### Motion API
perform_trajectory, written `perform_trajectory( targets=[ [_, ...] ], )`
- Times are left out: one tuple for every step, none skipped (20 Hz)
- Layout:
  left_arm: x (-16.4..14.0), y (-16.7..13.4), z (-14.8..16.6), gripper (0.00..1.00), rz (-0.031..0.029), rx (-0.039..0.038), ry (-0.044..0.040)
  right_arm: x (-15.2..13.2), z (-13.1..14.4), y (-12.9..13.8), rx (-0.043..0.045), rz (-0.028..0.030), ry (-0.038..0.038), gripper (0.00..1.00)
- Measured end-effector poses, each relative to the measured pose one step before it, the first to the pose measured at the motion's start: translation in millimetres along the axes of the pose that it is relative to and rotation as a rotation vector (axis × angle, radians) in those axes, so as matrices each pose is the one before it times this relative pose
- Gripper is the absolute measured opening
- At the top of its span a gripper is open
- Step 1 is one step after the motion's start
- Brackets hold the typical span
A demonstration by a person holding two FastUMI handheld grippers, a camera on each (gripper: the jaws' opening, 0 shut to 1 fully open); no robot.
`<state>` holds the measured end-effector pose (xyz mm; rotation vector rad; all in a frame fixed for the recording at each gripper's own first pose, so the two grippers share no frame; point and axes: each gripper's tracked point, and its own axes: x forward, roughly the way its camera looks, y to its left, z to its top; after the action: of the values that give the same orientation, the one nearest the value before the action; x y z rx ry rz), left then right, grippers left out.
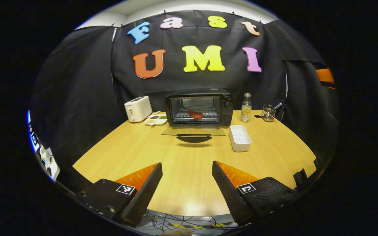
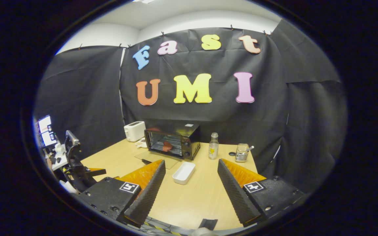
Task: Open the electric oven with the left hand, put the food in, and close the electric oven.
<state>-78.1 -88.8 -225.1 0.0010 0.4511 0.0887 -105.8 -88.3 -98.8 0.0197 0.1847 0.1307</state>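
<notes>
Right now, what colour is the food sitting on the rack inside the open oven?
Reddish-brown. The food on the oven rack shows best in the left gripper view.

The electric oven [image 1: 199, 106] is a small black countertop unit standing upright at the far side of the wooden table, its two round knobs stacked on the right of its front. Its glass door [image 1: 194, 131] is swung fully down, lying flat and level just above the tabletop, with the black handle along its near edge. Inside, a reddish-brown piece of food [image 1: 195, 114] rests on the wire rack, about the middle of the cavity; it also shows through the opening in the right gripper view [image 2: 167, 146]
</notes>
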Motion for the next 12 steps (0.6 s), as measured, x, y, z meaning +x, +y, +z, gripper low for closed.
perform_trajectory(
  targets=[
    [10.94, -10.8, -4.56, 0.97, -0.02601, 0.00523, 0.02121, -3.61, -6.52, -9.17, 0.01835, -0.01307, 0.01558, 1.0],
    [10.54, -9.05, -2.35, 0.97, -0.01288, 0.01968, 0.01884, -2.11, 0.3, -10.53, 0.02903, -0.01774, -0.00299, 1.0],
    [11.88, -6.16, 1.99, 0.97, -0.01555, 0.02378, 0.00252, -1.76, 1.67, -10.73, 0.02798, -0.02272, -0.00854, 1.0],
    [13.46, -3.6, -0.77, 0.97, -0.01818, 0.01591, 0.01145, -2.04, -1.92, -8.53, 0.02284, -0.0261, -0.00052, 0.96],
    [12.42, -2.62, -0.23, 0.97, -0.0137, 0.01342, 0.00797, -0.55, -0.34, -7.53, 0.02029, -0.03077, 0.00316, 0.96],
    [12.72, -1.81, 2.41, 0.97, -0.02041, 0.00601, 0.00212, 0.34, -0.62, -6.16, 0.01549, -0.02975, 0.00161, 0.96],
    [14.08, 0.24, 2.6, 0.96, -0.01626, 0.0038, -0.00005, 0.48, 0.29, -6.88, 0.0045, -0.03429, -0.00056, 0.96],
    [13.49, 2.68, 0.66, 0.97, -0.0056, 0.0063, 0.00854, 1.24, 1.07, -4.03, 0.00063, -0.03675, 0.00075, 1.0],
    [14.38, 2.88, 2.08, 0.97, -0.01388, 0.00246, 0.00876, 1.49, 0.24, -1.87, 0.00629, -0.03172, 0.00856, 1.0],
    [12.3, 2.41, 2.45, 0.97, -0.00676, -0.00244, 0.00333, -1.23, 1.65, 1.71, 0.01193, -0.01878, 0.00098, 1.0],
    [13.44, 6.26, 3.93, 0.97, 0.00055, 0.00156, -0.002, 0.08, 1.59, 1.28, 0.00893, -0.02173, -0.00375, 1.0],
    [11.98, 6.83, 0.55, 0.97, 0.00025, 0.00041, 0.00701, 1.88, -0.52, -0.37, 0.00458, -0.0271, 0.00231, 1.0]
  ],
)
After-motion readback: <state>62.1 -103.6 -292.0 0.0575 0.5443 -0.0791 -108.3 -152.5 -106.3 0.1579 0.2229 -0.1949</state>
